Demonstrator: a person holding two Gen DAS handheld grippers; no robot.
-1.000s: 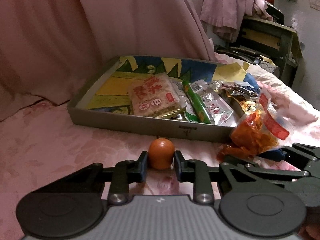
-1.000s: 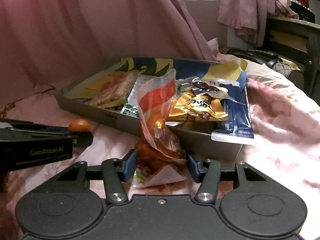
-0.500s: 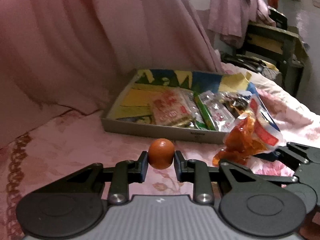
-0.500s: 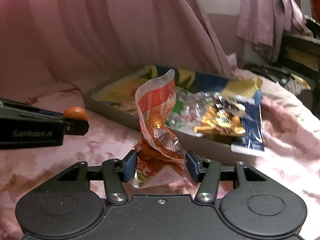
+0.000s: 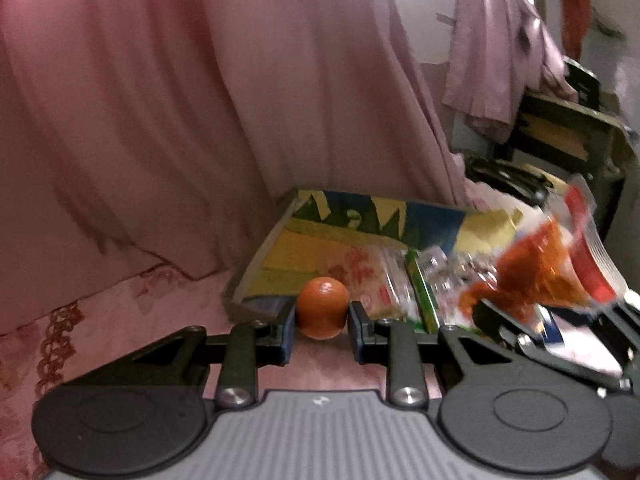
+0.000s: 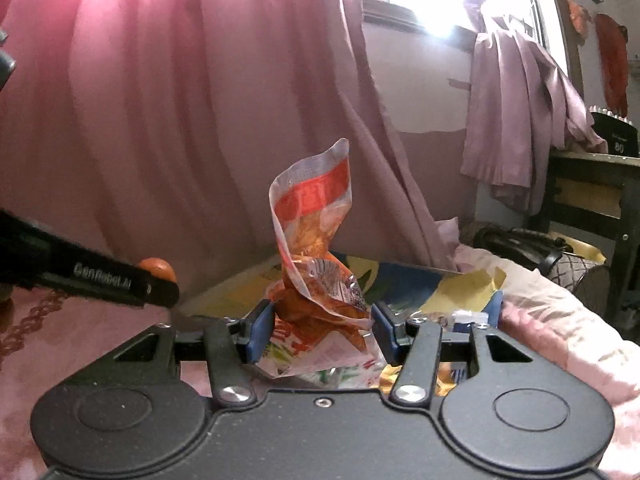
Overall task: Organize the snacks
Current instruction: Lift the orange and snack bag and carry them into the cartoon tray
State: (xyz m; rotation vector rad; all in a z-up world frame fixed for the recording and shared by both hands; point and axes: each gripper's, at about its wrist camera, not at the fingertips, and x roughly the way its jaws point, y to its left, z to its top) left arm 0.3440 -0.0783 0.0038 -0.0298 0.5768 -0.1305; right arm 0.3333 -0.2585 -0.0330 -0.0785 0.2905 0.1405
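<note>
the left gripper [image 5: 322,320] is pinching an orange ball [image 5: 322,307]; the right gripper [image 6: 323,330] is clamping a crumpled bag [image 6: 316,280].

The snacks in the box [image 5: 304,248] are too blurry to read. The orange bag [image 5: 536,276] is smeared too.

Shallow box [image 5: 256,264] lies on the bed [image 5: 120,320], curtain [image 5: 200,100] behind it. Snack packets [image 5: 404,280] lie inside the box. Small round fruit [image 5: 322,307] sits between the left claw [image 5: 322,320] pads, before the box; crumpled snack bag [image 6: 316,276] between the right claw [image 6: 323,330] pads, to its right.
</note>
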